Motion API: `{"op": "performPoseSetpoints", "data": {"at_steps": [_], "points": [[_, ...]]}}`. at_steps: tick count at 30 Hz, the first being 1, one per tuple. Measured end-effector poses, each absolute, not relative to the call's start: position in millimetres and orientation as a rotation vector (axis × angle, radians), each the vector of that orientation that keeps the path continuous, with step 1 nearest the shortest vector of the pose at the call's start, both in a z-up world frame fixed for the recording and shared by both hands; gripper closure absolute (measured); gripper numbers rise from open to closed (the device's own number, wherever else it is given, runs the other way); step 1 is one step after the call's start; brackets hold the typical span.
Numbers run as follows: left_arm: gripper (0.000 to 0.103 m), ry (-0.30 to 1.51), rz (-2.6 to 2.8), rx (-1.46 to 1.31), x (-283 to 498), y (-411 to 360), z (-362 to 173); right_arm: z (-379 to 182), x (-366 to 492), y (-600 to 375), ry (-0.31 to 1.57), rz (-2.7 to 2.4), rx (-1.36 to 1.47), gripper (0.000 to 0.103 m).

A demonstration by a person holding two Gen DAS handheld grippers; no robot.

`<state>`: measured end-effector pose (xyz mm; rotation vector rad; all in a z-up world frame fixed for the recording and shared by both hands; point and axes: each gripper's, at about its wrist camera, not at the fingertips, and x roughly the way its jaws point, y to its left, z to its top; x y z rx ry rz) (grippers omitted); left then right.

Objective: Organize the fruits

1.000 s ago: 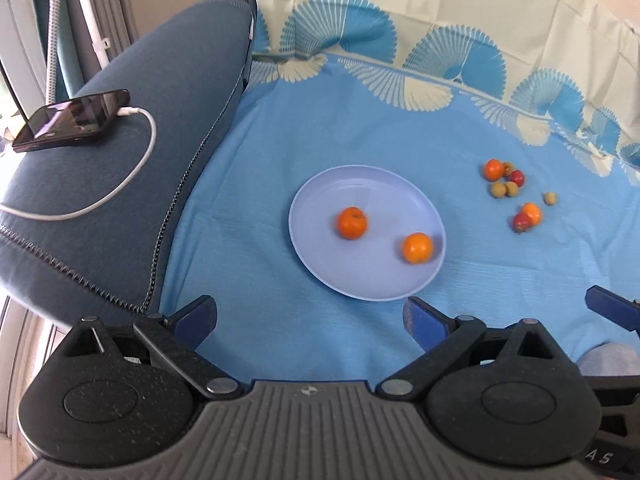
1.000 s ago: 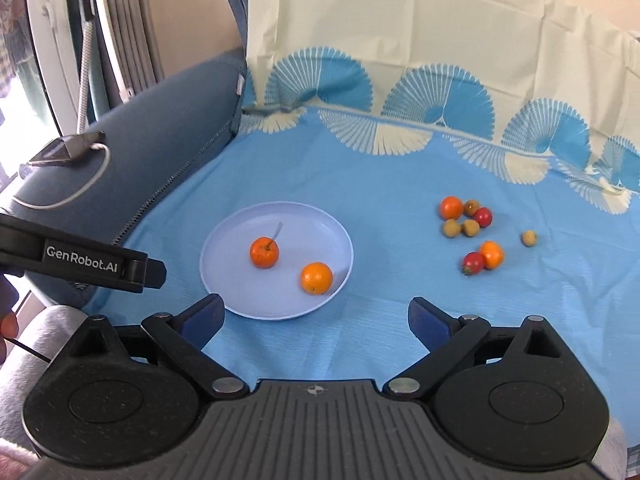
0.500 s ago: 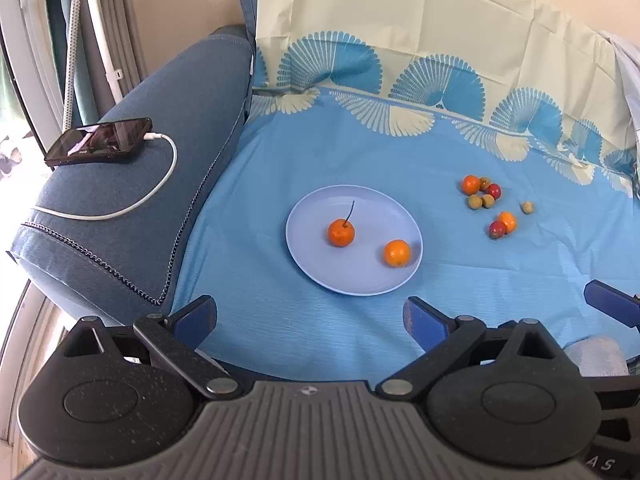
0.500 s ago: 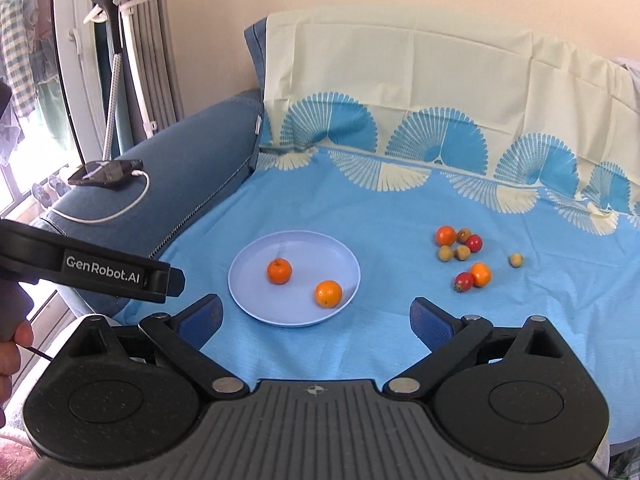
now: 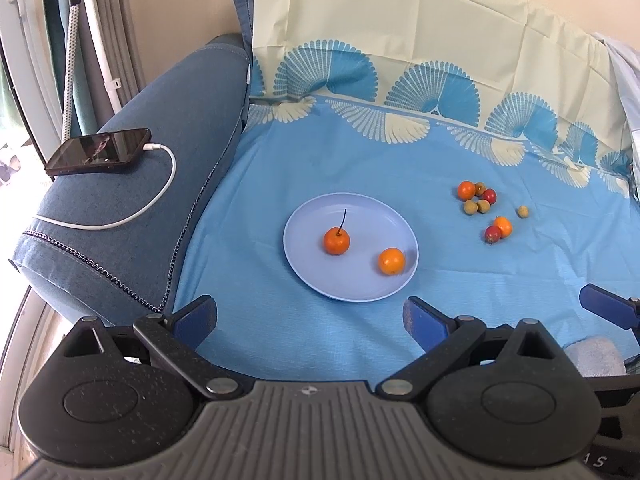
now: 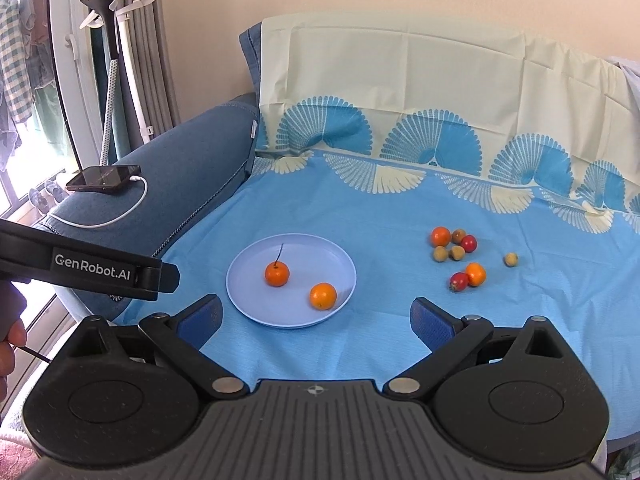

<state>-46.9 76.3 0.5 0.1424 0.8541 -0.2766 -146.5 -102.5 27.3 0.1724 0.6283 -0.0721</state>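
Note:
A pale blue plate (image 5: 312, 216) (image 6: 256, 264) lies on the blue cloth with two oranges on it: a stemmed one (image 5: 336, 241) (image 6: 276, 273) and a plain one (image 5: 391, 261) (image 6: 323, 296). To its right lies a loose cluster of small fruits (image 5: 478, 199) (image 6: 453, 245), orange, red and tan, with a red and orange pair (image 5: 498, 229) (image 6: 468, 277) nearer me. My left gripper (image 5: 310, 322) stands open and empty, well short of the plate. My right gripper (image 6: 316, 320) is open and empty too, at the plate's near rim.
A phone (image 5: 98, 151) (image 6: 105, 177) on a white charging cable (image 5: 120, 220) rests on the blue sofa arm at left. The left gripper's body (image 6: 88, 270) crosses the right wrist view at left. A garment steamer stand (image 6: 116, 60) is by the window.
Both grippers have pulled back and up from the plate, so the plate and fruits look smaller and more of the backrest and room shows. Nothing on the cloth has moved.

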Motion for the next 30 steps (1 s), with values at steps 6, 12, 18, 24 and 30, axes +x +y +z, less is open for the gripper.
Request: {"op": "performPoseSetpoints", "data": {"at_steps": [6, 12, 18, 24, 30], "points": [[0.003, 0.856, -0.280, 0.155, -45.7, 73.5, -1.9, 24.1, -143.5, -103.3, 0.638, -0.072, 0.177, 0.003], [0.003, 0.860, -0.284, 0.159, -41.8, 69.8, -4.0, 19.2, -141.0, -106.5, 0.649, -0.074, 0.186, 0.003], [0.003, 0.859, -0.282, 0.162, -37.5, 64.9, -3.5, 15.9, -136.4, -110.7, 0.649, -0.082, 0.200, 0.003], [0.003, 0.878, -0.283, 0.173, -26.2, 54.9, -8.3, 9.7, -129.3, -117.0, 0.663, -0.080, 0.211, 0.003], [0.003, 0.902, -0.296, 0.189, -8.3, 35.7, -15.6, -2.5, -119.1, -127.8, 0.692, -0.093, 0.241, 0.003]]}}
